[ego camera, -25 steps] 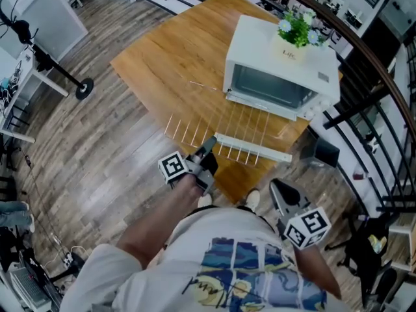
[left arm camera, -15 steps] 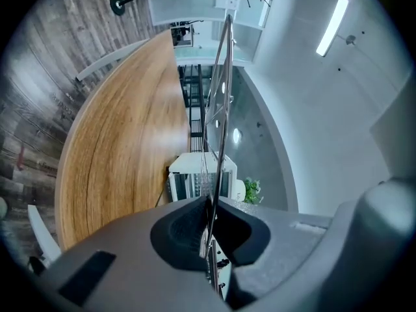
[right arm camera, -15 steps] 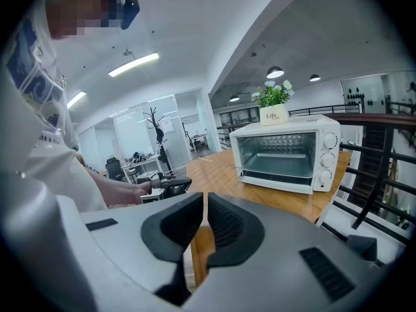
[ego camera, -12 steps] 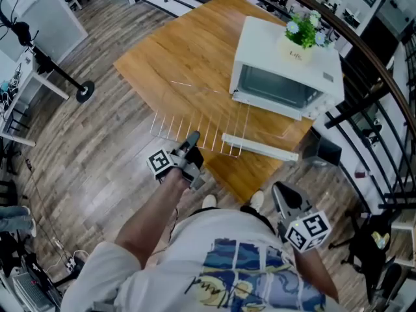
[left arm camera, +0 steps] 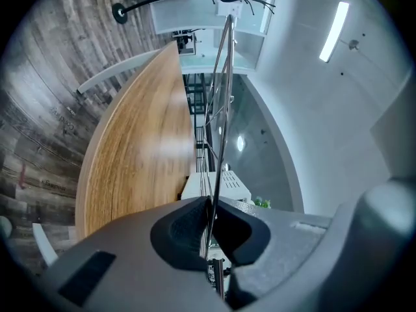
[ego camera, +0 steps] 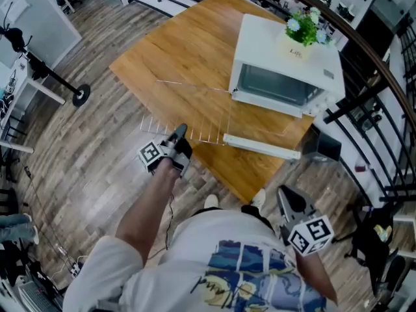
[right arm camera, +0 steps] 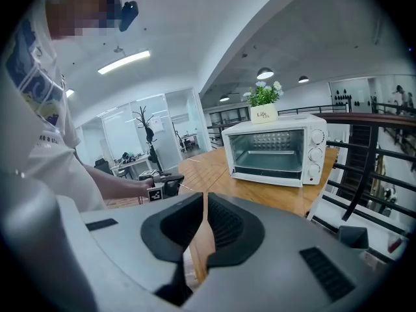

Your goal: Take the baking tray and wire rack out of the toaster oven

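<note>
Since a second ago the rack [ego camera: 192, 112] has slid left with our left hand-held gripper [ego camera: 179, 132]. It was over the open door [ego camera: 261, 147] before, and now it's fully clear of the oven [ego camera: 279, 77]. It sits over the near-left part of the counter [ego camera: 188, 51], roughly level, with its near corner poking out past the edge over the floor [ego camera: 84, 161]. We can't tell if it's touching the wood or just above it.

The left hand-held gripper is clamped tight on the rack's front wire. In its own view the wire runs right between the pads and the rack is seen edge-on, stretching away toward the oven.

Our right hand-held gripper [ego camera: 286, 197] has barely budged. It's down by our side, off the near corner of the counter, pointing at the oven and a bit downward. Its jaws are pretty much together with nothing in them.

The oven is at the far right of the counter, door dropped open toward us and a little plant [ego camera: 300, 34] on top. From the right gripper view, what looks like the tray [right arm camera: 266, 161] is low inside the oven.
</note>
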A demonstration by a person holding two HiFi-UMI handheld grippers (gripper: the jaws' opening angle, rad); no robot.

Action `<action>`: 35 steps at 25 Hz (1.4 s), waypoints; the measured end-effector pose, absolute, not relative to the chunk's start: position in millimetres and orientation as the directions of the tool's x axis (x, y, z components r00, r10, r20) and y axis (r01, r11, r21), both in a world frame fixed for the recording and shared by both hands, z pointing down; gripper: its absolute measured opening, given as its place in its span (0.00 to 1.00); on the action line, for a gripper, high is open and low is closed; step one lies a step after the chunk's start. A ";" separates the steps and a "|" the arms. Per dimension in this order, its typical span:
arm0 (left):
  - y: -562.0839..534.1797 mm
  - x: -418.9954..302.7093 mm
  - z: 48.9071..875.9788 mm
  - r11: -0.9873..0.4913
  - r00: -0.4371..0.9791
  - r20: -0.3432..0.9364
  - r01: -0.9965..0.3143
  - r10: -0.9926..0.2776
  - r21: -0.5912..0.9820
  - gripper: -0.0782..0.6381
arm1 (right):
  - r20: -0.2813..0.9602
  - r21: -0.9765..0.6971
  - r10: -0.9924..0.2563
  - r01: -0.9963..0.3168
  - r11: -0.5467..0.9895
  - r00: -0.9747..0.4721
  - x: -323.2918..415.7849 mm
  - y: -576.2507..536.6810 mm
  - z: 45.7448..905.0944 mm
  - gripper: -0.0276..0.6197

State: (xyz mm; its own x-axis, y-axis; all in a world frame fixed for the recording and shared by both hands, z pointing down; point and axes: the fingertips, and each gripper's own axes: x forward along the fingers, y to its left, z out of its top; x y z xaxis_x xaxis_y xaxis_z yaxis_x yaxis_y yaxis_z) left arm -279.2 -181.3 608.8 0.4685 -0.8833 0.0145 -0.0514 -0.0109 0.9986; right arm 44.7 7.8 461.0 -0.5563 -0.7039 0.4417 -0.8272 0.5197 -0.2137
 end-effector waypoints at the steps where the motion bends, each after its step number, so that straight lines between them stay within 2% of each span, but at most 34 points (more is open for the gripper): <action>1: -185.4 -281.1 613.4 -0.005 0.469 0.023 -0.058 -0.883 0.998 0.11 | 0.444 -0.212 -0.707 -0.830 0.515 -0.551 45.1 6.6 461.6 0.08; 20: -245.8 -299.2 669.0 0.076 0.482 0.127 -0.124 -0.867 0.989 0.11 | 0.460 -0.194 -0.733 -0.862 0.468 -0.501 37.8 -19.4 465.4 0.07; 35: -252.7 -298.6 685.8 0.093 0.524 0.223 -0.263 -0.822 0.960 0.11 | 0.463 -0.209 -0.748 -0.878 0.430 -0.476 31.4 -8.3 465.1 0.07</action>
